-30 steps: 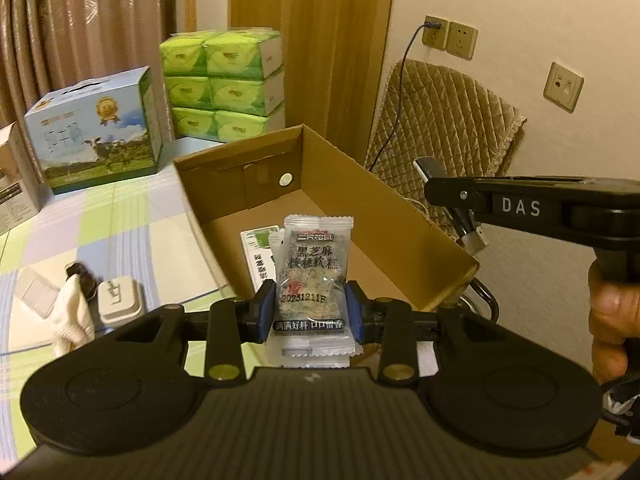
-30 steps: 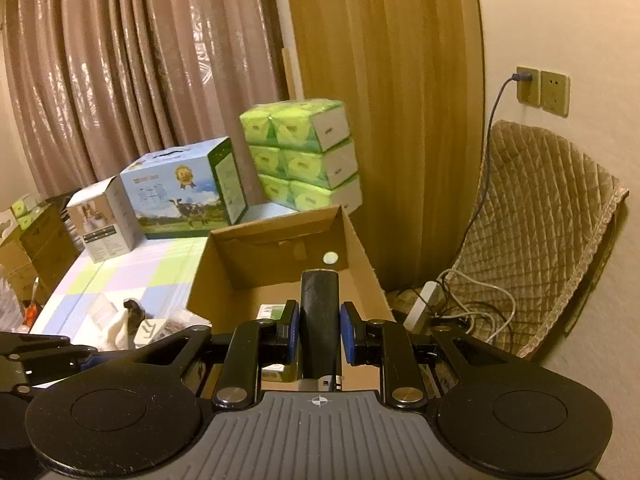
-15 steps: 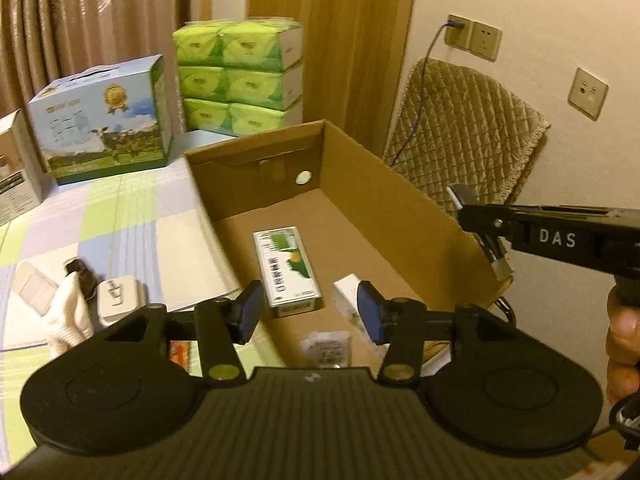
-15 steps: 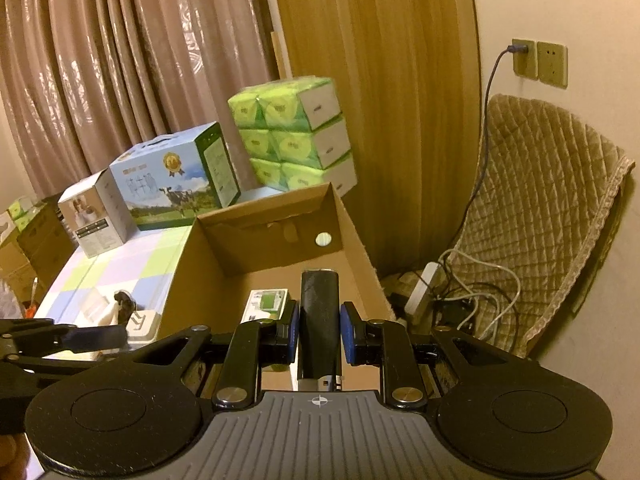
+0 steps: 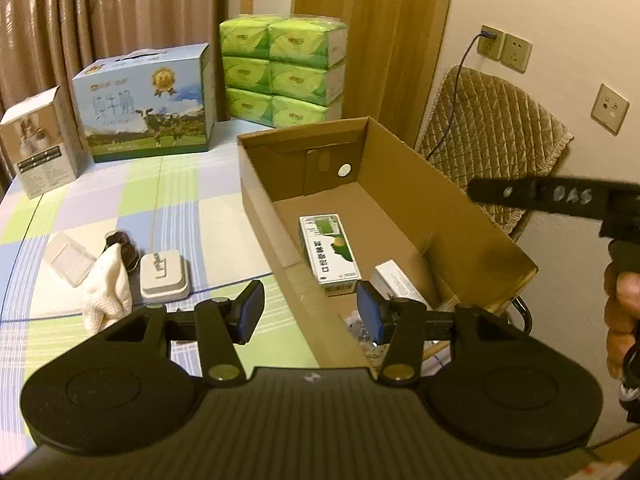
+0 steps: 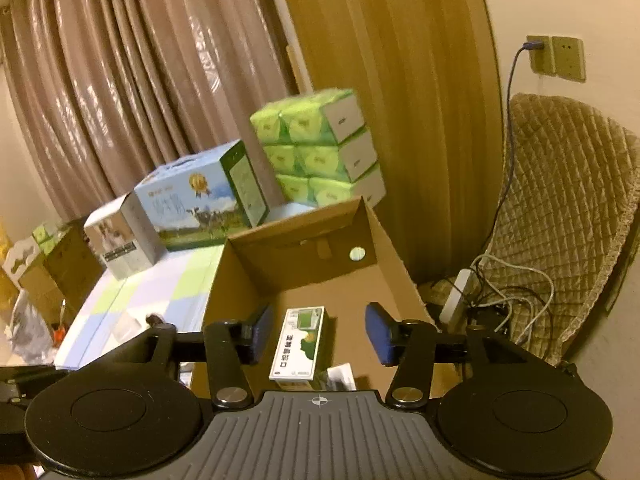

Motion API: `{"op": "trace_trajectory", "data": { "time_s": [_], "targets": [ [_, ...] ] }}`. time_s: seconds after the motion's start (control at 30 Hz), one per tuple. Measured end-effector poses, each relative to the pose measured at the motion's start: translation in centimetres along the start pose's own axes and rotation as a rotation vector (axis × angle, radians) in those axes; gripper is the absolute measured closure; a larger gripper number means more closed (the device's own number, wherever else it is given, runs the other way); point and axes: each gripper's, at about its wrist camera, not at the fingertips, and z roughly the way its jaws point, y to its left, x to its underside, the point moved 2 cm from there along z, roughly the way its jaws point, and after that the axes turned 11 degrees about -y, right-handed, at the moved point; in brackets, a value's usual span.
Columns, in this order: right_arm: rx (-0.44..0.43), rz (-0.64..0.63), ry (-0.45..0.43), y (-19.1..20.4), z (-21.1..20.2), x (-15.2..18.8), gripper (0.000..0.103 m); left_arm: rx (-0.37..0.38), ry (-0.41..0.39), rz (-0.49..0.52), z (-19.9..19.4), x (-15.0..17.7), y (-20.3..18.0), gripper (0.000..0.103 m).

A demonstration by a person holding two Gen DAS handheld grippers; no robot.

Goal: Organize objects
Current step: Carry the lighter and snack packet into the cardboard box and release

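Note:
An open cardboard box [image 5: 460,216] stands on the table's right side, also in the right wrist view [image 6: 240,264]. Inside lie a green-and-white carton [image 5: 329,254], seen too in the right wrist view [image 6: 302,342], a white box [image 5: 394,276] and a clear snack packet [image 5: 360,330]. My left gripper [image 5: 310,314] is open and empty above the box's near left wall. My right gripper [image 6: 320,334] is open and empty above the box; the left wrist view shows it at the right [image 5: 552,196].
On the checkered tablecloth [image 5: 168,200] left of the box lie a white charger [image 5: 164,276], a cream cloth [image 5: 106,288], a dark small object [image 5: 120,240] and a clear packet [image 5: 68,258]. A milk carton case [image 5: 144,100], tissue packs [image 5: 280,72] and a small box [image 5: 38,140] stand behind.
My left gripper opened and dropped the snack packet into the box, then drew back left. My right gripper opened and let go of the dark cylinder it held.

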Motion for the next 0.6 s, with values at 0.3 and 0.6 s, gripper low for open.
{"op": "trace_trajectory", "data": {
  "time_s": [0.3,0.6],
  "targets": [
    [0.002,0.025,-0.016,0.8,-2.9,-0.1,0.042,-0.041,0.005,-0.034,-2.2,1.3,2.6,0.053],
    [-0.045,-0.001,-0.021,4.8,-6.2,0.6,0.016,-0.071,-0.008,-0.048,-6.0,2.3,4.5,0.044]
  ]
}}
